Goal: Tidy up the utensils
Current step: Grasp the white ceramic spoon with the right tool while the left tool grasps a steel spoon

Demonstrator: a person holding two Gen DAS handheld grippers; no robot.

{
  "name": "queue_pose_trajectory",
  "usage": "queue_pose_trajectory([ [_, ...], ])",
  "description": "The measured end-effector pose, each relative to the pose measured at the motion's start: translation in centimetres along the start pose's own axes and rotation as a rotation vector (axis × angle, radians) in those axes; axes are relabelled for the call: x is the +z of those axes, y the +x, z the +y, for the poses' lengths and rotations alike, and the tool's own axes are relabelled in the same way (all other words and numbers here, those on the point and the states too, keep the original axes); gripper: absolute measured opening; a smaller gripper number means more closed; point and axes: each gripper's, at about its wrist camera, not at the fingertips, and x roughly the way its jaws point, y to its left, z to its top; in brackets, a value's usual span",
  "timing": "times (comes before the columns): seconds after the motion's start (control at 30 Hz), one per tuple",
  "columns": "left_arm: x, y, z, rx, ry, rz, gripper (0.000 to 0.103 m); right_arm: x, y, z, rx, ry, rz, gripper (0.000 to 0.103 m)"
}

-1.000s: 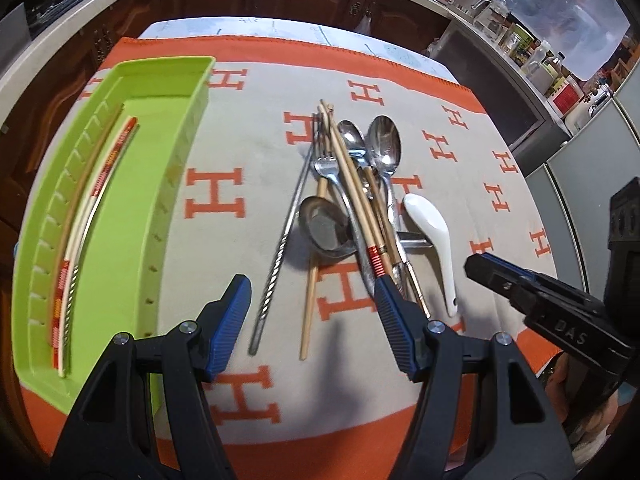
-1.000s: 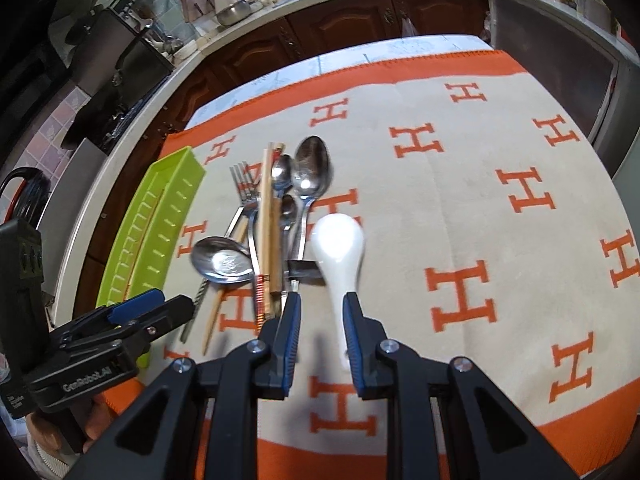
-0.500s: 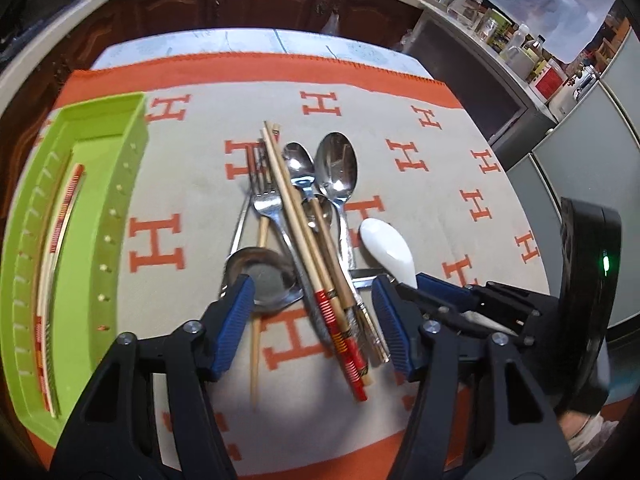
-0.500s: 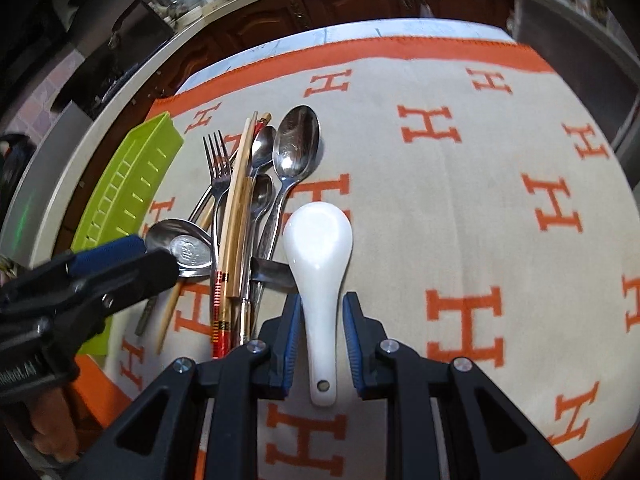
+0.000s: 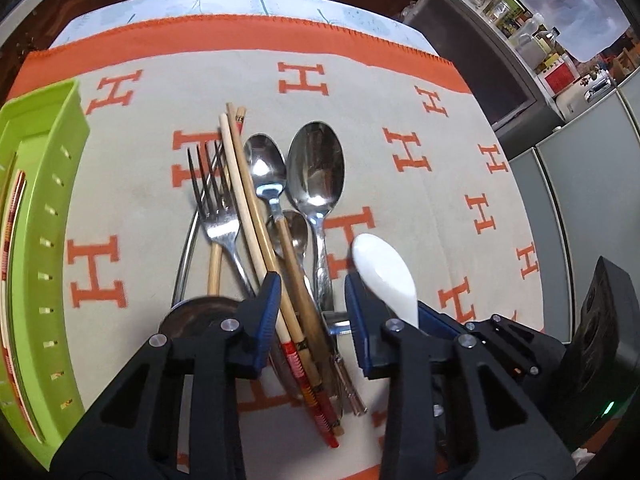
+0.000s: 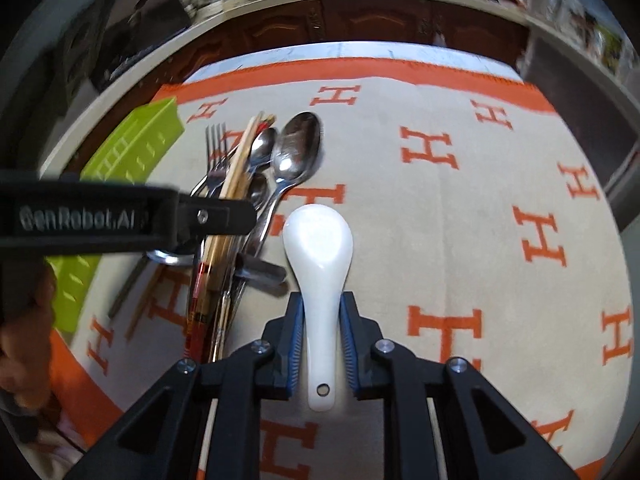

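Kitchen counter with dark wood cabinets behind; a beige cloth (image 5: 400,92) with orange H marks and an orange border is covering the worktop; a lime-green perforated tray (image 5: 52,240) is sitting at the left edge, a few chopsticks already lying lengthwise in it.

The utensil pile is lying mid-cloth, long axes running near to far: a steel fork (image 5: 214,200), light wooden chopsticks (image 5: 244,200) with red-patterned ends, a large steel spoon (image 5: 316,168), a smaller steel spoon (image 5: 265,168), all glossy and overlapping; a round steel ladle bowl (image 5: 192,316) is peeking out at the near left.

The right gripper (image 6: 320,344) is closing around the white ceramic spoon (image 6: 318,248), blue ribbed pads flanking its narrow handle, jaws nearly together and seeming to touch it; whether it is lifted is unclear; the spoon is smooth and glazed, bowl pointing far, at the pile's right side.

The left gripper (image 5: 310,320) is hovering over the chopstick ends, jaws standing apart, holding nothing; the chopsticks are running between its fingers along its own axis, so this hand is nearer them; the tray is lying to its left.
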Motion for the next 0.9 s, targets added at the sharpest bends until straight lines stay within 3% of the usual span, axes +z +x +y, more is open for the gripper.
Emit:
queue_pose_trajectory([
  [0.13,0.8,0.4,-0.2,0.015,0.0,0.001,0.027,0.4,-0.1,-2.8,0.083,0.135,0.01,0.017],
  [0.33,1.4,1.1,-0.3,0.046,0.007,0.034,0.006,0.6,-0.3,-5.0,0.143,0.228,0.009,0.017],
  [0.57,1.6,2.0,-1.5,0.099,0.067,0.061,0.009,0.7,0.2,-6.7,0.249,0.326,0.029,0.017],
  [0.77,1.9,2.9,-1.6,0.063,0.059,0.081,0.013,0.5,0.4,-7.7,0.286,0.383,0.025,0.017],
  [0.9,1.9,2.6,-1.0,0.024,0.01,0.062,0.009,0.4,0.3,-7.9,0.302,0.398,0.021,0.017],
])
